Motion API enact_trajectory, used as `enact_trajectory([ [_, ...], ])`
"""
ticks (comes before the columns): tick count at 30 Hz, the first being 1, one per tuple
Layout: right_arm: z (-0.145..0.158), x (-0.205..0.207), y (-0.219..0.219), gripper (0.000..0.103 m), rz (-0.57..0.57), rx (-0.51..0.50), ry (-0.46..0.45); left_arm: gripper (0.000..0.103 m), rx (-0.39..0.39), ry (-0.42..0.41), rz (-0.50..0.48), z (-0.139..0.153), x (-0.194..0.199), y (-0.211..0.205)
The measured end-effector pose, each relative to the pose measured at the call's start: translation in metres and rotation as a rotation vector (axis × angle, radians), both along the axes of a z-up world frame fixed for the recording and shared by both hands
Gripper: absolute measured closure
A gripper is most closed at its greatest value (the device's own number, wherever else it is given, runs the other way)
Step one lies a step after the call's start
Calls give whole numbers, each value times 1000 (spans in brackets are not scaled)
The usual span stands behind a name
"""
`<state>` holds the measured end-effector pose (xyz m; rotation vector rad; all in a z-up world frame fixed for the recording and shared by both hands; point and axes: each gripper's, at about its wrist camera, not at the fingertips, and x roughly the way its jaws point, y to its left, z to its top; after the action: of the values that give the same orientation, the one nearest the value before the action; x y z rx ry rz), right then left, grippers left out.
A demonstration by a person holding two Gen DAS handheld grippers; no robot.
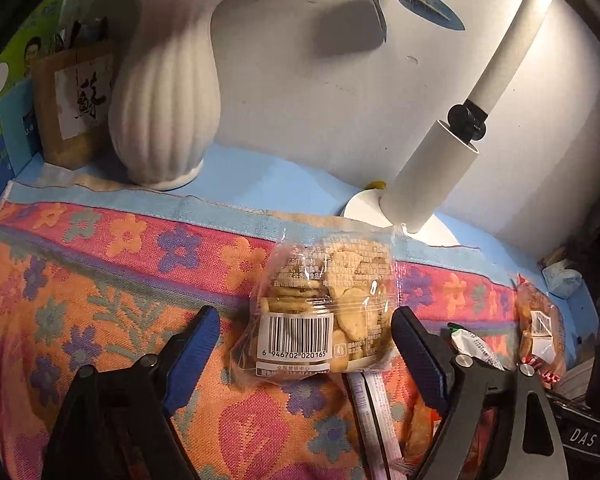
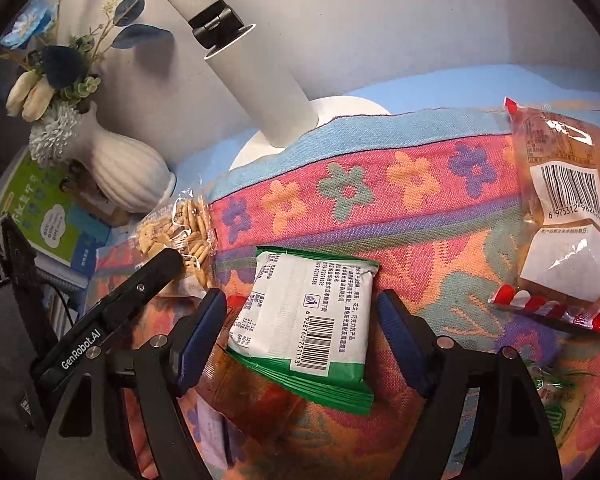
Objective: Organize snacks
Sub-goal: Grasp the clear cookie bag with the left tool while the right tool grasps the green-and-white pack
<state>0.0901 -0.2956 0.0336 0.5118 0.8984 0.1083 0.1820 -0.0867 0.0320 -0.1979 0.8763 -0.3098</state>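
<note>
A clear bag of pale crackers (image 1: 316,312) with a barcode label lies on the floral cloth (image 1: 100,280). My left gripper (image 1: 305,312) is open around it, with a gap showing at the left finger (image 1: 198,344). In the right wrist view a green and white packet (image 2: 304,320) lies flat on the cloth between the fingers of my open right gripper (image 2: 300,300). The right finger (image 2: 400,332) stands close to the packet's edge. The cracker bag (image 2: 184,232) and the left gripper's black body (image 2: 112,312) show at the left of that view.
An orange snack bag (image 2: 564,200) and a red-and-white striped packet (image 2: 548,312) lie at the right. More wrappers lie under the green packet. A white ribbed vase (image 1: 168,100), a brown paper bag (image 1: 72,100) and a white lamp (image 1: 432,176) stand along the wall.
</note>
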Motion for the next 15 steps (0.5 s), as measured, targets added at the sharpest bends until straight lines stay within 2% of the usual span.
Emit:
enact_trajectory([
  [1,-1,-2,1,30,-5,-12,-13,27,1,-3,1,-1,1,-1],
  [2,-1,-3,1,36,-11,-26,-25,38,-3,-5,-11,-1,1,-3],
  [3,-2,-4,2,44,-24,-42,-38,39,2,-7,-18,-2,1,-5],
  [6,-3,-6,0,50,-32,-56,-59,43,22,-34,-18,0,-2,-8],
  [10,-5,-8,-8,53,-48,-23,-68,45,12,-41,-9,2,-5,-4],
  [15,-2,-12,-11,53,-80,-35,-81,46,13,-59,2,5,-11,1],
])
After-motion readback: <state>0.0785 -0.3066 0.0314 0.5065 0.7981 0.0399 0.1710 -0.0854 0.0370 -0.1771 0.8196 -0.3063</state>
